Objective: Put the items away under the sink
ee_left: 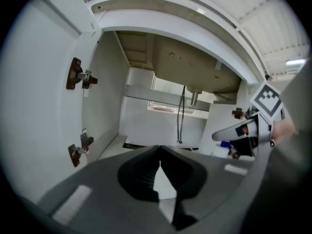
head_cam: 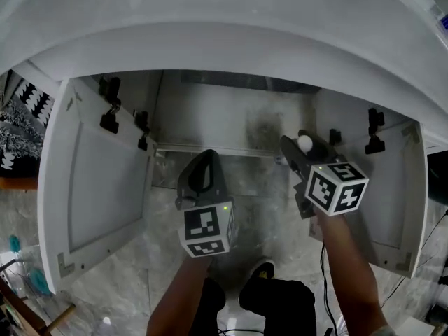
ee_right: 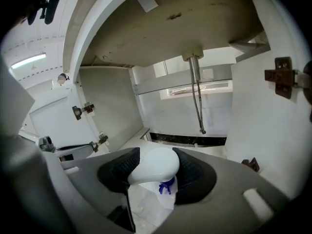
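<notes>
The under-sink cabinet stands open below me, its floor bare near the front. My right gripper is shut on a spray bottle with a white trigger head, a blue nozzle and a pale body. In the head view that gripper is at the cabinet's right front, with the bottle's white head showing at its tip. My left gripper hovers before the middle of the opening. Its jaws meet at the tips and hold nothing.
Both cabinet doors hang wide open, left door and right door, with dark hinges on the side walls. The sink basin's underside forms the ceiling, and a hose hangs from it at the back. The counter's edge juts out above.
</notes>
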Available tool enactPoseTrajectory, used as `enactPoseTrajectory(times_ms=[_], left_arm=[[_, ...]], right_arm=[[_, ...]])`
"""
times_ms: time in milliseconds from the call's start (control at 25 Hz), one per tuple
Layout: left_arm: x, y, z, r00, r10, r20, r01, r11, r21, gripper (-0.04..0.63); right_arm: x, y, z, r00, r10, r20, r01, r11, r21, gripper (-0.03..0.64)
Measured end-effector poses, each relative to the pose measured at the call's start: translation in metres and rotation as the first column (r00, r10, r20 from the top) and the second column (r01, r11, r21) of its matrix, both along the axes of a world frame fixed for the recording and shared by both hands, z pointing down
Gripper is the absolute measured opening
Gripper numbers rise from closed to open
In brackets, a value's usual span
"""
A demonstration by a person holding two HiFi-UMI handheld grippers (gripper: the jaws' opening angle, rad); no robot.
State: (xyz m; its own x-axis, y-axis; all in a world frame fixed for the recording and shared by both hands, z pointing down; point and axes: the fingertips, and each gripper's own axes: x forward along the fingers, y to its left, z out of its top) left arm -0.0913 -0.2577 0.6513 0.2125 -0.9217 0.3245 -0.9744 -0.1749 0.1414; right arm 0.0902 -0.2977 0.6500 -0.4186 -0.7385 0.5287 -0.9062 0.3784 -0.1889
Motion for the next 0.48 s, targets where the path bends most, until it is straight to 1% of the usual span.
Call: enactPoseTrajectory(times_ms=[120,280,400,480], left_arm=[[0.007,-0.007,0.024,1.0,0.004,-0.026,-0.003,1.0,0.017,0.011],[0.017,-0.024,0.059,1.0,0.028,-0.008,-0.028,0.999,0.037,0.012],[0.025,-0.048,0.067,0.999,0.031,-0.045,-0.028,0.998,0.058,0.012],[0.027,-0.059,0.066,0.998,0.021,-0.057,-0.016,0.996,0.083,0.012]], right_arm=[[0.006,-0.012,0.016,1.0,0.022,-0.003,-0.022,0.999,0.025,0.212],[0.009,-0.029,0.033,1.0,0.029,0.001,-0.029,0.997,0.069,0.212],[0.017,-0.044,0.048,0.998,0.056,-0.004,-0.056,0.994,0.096,0.212],[0.022,-0.051,0.058,0.998,0.066,0.005,-0.067,0.992,0.106,0.212]])
